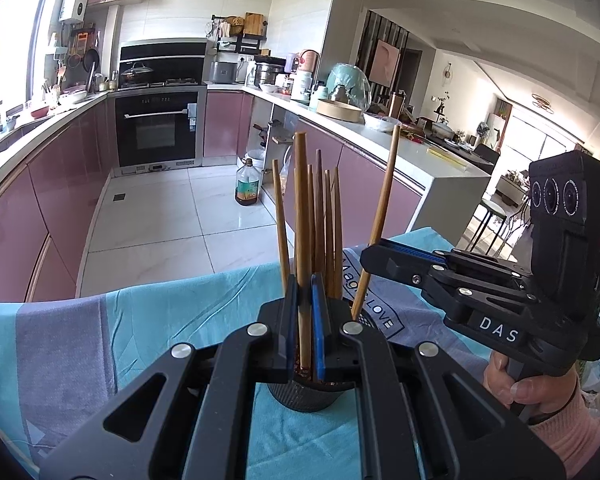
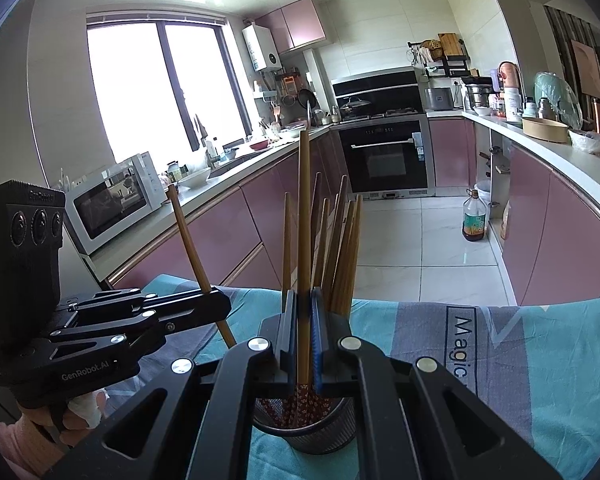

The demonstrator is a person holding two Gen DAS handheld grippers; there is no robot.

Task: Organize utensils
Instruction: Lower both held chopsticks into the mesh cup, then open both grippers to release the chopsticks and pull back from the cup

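Clamping one upright bamboo chopstick [image 1: 303, 240] apiece, the left gripper [image 1: 305, 320] and right gripper [image 2: 305, 334] sit above a dark mesh utensil cup [image 2: 320, 428]. That cup stands on a teal-and-grey cloth [image 2: 540, 360], bristling with more wooden chopsticks [image 2: 340, 248]. From the left wrist camera, the right gripper's chopstick [image 1: 380, 216] leans toward one o'clock. A cooking-oil bottle [image 1: 248, 184] stands on the tiled floor [image 1: 156, 216] at twelve o'clock.
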